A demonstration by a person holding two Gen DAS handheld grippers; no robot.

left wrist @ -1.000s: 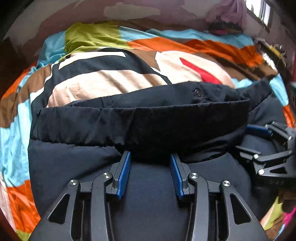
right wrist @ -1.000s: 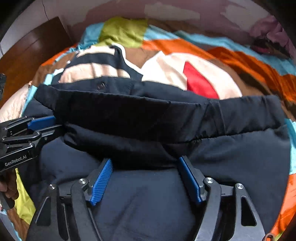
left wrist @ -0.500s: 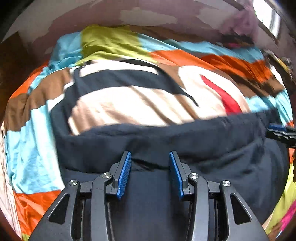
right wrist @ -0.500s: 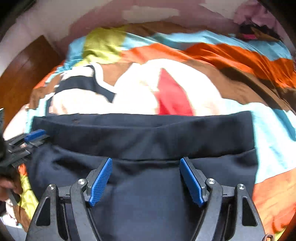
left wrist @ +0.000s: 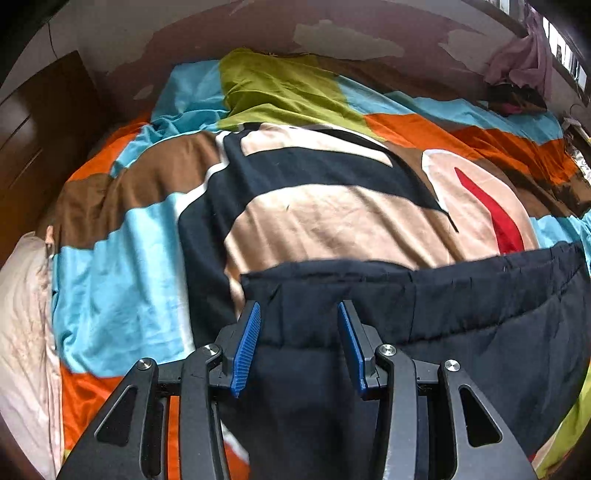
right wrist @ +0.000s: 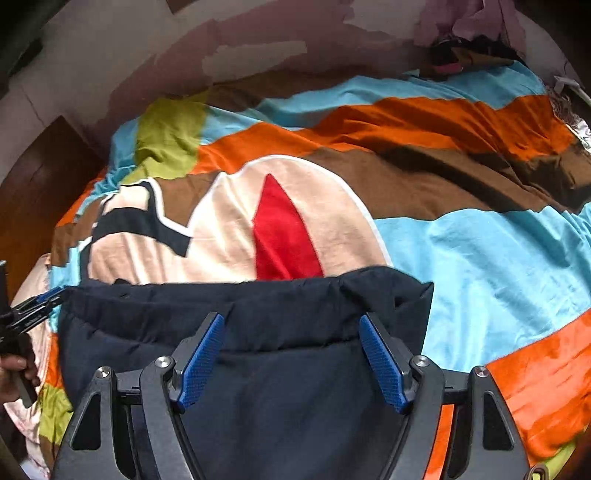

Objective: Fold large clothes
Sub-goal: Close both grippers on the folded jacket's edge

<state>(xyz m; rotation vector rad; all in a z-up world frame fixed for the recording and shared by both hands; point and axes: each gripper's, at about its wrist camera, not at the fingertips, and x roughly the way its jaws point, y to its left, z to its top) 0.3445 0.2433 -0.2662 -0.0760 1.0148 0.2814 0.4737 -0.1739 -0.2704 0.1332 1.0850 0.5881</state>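
The dark navy padded jacket (left wrist: 461, 332) is matt cloth, quilted, with stitched seams and soft puckers along its edge. Under it, the patchwork bed cover (left wrist: 122, 266) is smooth, satiny fabric with a light sheen, creased in places. The left hand-held gripper (left wrist: 299, 341) and right hand-held gripper (right wrist: 291, 360) have matt black plastic frames, shiny metal screws and ribbed blue pads (right wrist: 201, 356). The wall (left wrist: 332, 33) shows patchy, peeling paint; the cabinet (left wrist: 33, 147) is dark, smooth wood.
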